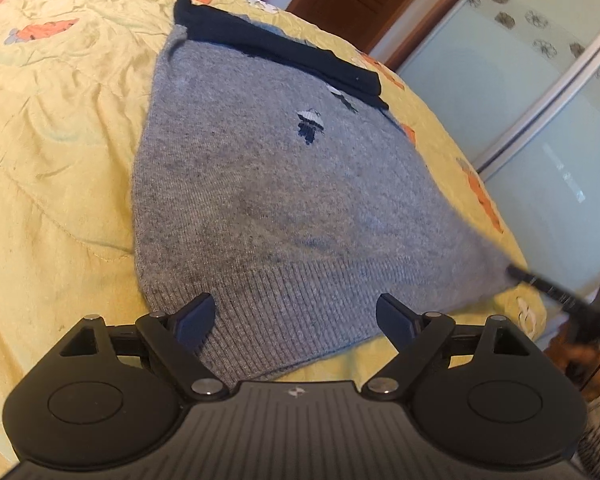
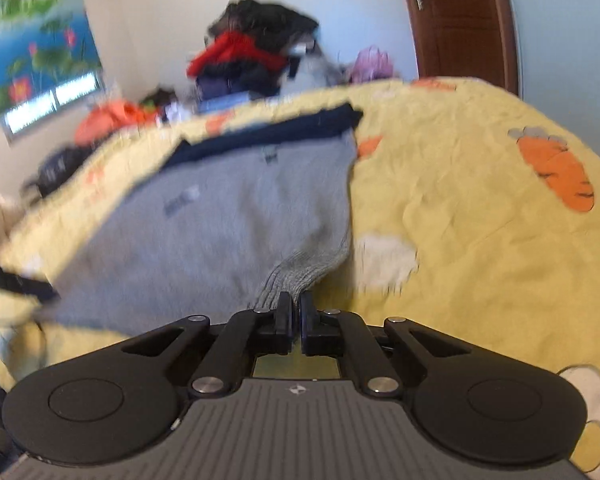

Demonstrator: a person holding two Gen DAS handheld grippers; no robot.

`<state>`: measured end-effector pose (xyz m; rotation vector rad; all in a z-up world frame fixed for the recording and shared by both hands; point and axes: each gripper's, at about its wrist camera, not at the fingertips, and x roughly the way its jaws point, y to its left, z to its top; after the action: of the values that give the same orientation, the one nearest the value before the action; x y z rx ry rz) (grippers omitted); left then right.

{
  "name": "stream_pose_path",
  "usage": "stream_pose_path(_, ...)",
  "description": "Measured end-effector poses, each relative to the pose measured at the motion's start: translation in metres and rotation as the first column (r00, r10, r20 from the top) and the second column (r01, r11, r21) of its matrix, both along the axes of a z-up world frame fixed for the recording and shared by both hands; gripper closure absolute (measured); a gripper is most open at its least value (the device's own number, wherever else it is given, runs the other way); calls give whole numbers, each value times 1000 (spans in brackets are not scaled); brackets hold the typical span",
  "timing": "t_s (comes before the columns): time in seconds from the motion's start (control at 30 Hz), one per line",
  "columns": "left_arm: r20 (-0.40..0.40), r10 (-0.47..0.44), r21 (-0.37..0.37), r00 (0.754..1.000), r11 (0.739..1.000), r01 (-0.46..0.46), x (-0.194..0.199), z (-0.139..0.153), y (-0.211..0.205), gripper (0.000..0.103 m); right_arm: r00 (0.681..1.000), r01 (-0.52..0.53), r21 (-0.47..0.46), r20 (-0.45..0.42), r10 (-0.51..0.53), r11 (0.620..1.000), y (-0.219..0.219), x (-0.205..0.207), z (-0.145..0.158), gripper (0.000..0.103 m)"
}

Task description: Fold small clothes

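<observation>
**Right tongs pinch sweater hem, left tongs spread over it**

Left gripper (image 1: 296,316): jaws spread wide, nothing between the pads; both fingertips sit over the ribbed hem of the grey sweater (image 1: 268,184), bottom centre of the left view. Contact with the knit can't be told.

Right gripper (image 2: 295,312): fingers pressed together, pinching a bunched corner of the ribbed hem, bottom centre of the right view. The knit gathers into the pads and pulls taut. In the left view the same gripper shows at the right edge, blurred, with the sweater corner stretched toward it.

Sweater lies spread on the yellow bedspread (image 1: 60,160), with a dark navy garment (image 1: 276,48) along its far edge, upper centre.

Left view only: sliding wardrobe doors (image 1: 540,100), upper right. Right view only: clothes pile (image 2: 256,56) at top centre, a wall picture (image 2: 36,48) upper left, carrot print (image 2: 560,172) on the spread at right; frame is motion-blurred.

No containers visible.
</observation>
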<state>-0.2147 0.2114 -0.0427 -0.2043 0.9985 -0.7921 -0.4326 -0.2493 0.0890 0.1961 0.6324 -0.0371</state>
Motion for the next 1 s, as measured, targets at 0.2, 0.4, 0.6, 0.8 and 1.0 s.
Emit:
stream_pose_path(0.2,73,-49,80,996,996,43,-9,1,-6,15,985,50,-69,-161,-61,996,-22,-1,-36,95)
stream_pose_path(0.4,78,-20,108,997,994,12,-8,30,-11,9,997,-33,-238,-82,14,971,10,23,-7,59)
stream_pose_path(0.6,19,69,144,997,987,-72,26,9,-22,2,983,-171,-196,-100,154,965,26,78,-28,47)
stream_pose_path(0.8,162,-13,324,987,945,-40,-1,5,-32,0,987,-127,-240,-122,100,963,12,63,-47,59)
stream_pose_path(1.0,239,15,364,971,925,-104,-17,15,-45,0,994,-96,-213,-69,83,972,21,54,-32,6)
